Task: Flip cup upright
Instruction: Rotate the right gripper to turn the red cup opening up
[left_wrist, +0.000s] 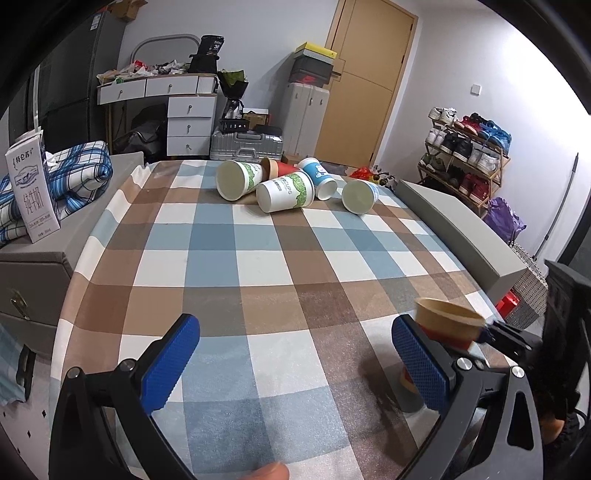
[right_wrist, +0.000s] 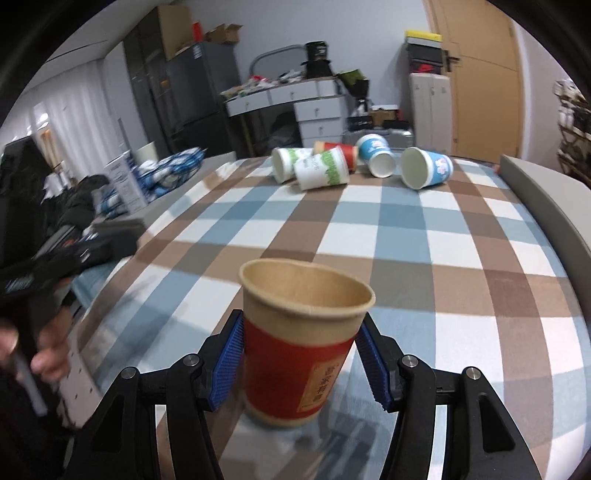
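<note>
The red-and-kraft cup is seen upright in the right wrist view, mouth up, long axis vertical with a slight lean; whether its base touches the checkered surface cannot be told. It is clamped by the right claw, blue pads pressed against both sides of the red sleeve. In the left wrist view the same cup is found at 4 o'clock, near the surface's right edge, just behind the left claw's right pad.

The left claw is held wide open, nothing between its pads, over the near part of the surface.

A cluster of tipped cups is lying at 12 o'clock by the far edge: two green-print cups, a red cup and two blue cups, long axes horizontal, most mouths turned toward the cameras. Open checkered cloth is left between cluster and claws. A milk carton is standing at 9 o'clock, off the surface.
</note>
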